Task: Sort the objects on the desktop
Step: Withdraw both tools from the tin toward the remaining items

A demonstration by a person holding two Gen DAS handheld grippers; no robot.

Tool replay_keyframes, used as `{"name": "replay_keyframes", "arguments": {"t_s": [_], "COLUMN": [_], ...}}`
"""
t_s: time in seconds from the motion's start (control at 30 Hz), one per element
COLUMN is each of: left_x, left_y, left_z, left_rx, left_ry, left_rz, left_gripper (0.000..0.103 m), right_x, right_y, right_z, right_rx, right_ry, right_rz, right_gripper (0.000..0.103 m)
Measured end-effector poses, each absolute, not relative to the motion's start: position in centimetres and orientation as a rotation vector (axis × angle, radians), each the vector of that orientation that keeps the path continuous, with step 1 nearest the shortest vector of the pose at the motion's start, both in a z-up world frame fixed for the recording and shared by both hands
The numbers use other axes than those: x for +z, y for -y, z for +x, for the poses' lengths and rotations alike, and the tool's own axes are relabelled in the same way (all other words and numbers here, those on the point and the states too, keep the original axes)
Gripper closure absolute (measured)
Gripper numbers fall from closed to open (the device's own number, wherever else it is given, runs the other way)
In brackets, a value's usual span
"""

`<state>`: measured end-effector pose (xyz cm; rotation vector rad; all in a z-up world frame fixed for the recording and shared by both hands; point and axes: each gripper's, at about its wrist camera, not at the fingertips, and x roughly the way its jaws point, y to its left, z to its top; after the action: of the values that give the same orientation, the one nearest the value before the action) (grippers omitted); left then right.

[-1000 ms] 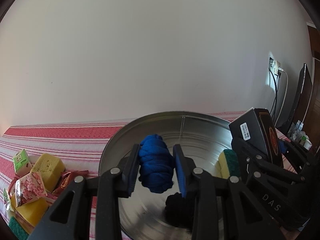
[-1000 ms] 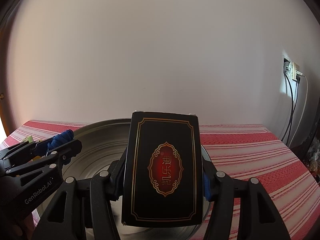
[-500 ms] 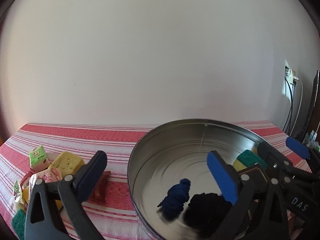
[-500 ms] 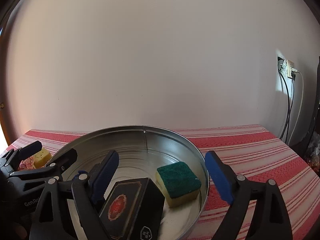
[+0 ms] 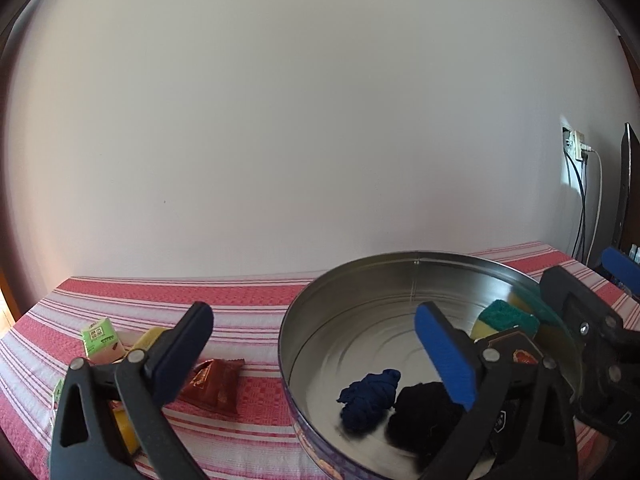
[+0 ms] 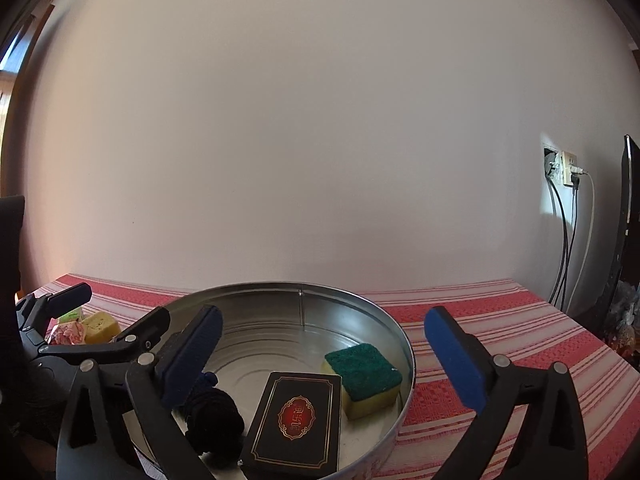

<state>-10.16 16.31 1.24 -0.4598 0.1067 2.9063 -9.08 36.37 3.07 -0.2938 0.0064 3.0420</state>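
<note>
A round metal tin [image 5: 416, 258] [image 6: 300, 287] stands on the red striped cloth. In it lie a blue yarn bundle [image 5: 370, 398], a black bundle [image 5: 424, 412] [image 6: 216, 416], a black box with a red emblem [image 6: 296, 420] and a green-topped yellow sponge [image 6: 364, 372] [image 5: 504, 318]. My left gripper [image 5: 316, 352] is open over the tin's left rim and holds nothing. My right gripper [image 6: 324, 356] hangs above the tin with its jaws opening; the black box lies loose below them, clear of both pads.
Left of the tin on the cloth [image 6: 500, 320] lie a small green carton [image 5: 100, 338], a red snack packet [image 5: 212, 386], a yellow sponge [image 6: 100, 324] and a pink patterned packet [image 6: 66, 334]. A wall socket with cables [image 6: 568, 168] and a dark screen edge [image 6: 628, 220] stand at right.
The left gripper opened and the blue bundle dropped into the tin beside the black one. The right gripper let go of the black box, which now lies flat in the tin.
</note>
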Motion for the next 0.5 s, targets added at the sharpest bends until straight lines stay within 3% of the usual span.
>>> {"name": "replay_keyframes", "arguments": {"t_s": [0.5], "left_x": [1.3], "left_y": [-14.1], "left_z": [-9.0], "left_rx": [2.900], "left_ry": [-0.111], "left_rz": [-0.507], "left_gripper": [0.001], "right_x": [2.6], "right_y": [-36.6], "right_z": [-9.5], "right_rx": [3.047], "right_ry": [-0.080], "right_rz": [-0.363], "right_gripper": [0.001]}}
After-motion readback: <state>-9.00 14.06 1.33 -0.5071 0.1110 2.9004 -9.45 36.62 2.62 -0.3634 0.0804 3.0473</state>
